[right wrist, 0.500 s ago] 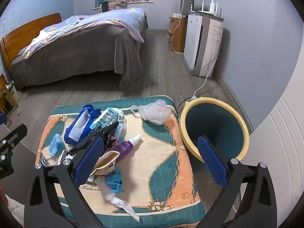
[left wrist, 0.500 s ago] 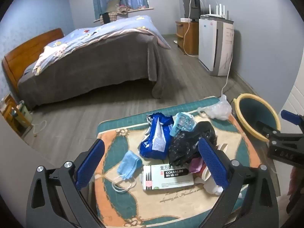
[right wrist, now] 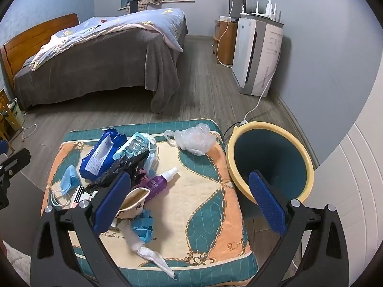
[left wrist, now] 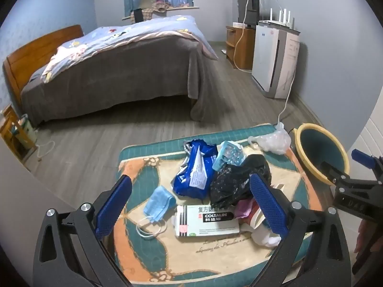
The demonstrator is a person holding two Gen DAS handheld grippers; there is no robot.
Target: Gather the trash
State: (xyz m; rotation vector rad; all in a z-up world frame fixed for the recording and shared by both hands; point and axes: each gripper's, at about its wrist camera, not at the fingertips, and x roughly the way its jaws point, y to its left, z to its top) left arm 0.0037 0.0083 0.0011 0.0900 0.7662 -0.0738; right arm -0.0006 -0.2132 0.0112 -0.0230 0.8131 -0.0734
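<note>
Both the left gripper [left wrist: 190,206] and right gripper [right wrist: 189,205] hover level, fingers spread and apparently empty, above trash [left wrist: 235,184] on the patterned cushion [right wrist: 208,191].

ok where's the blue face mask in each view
Left wrist: blue face mask lies lower centre-left on the mat, just left of the white medicine box.
Right wrist: mask is at the mat's far left edge.
Shared landmark: blue wipes pack just beyond it.
</note>
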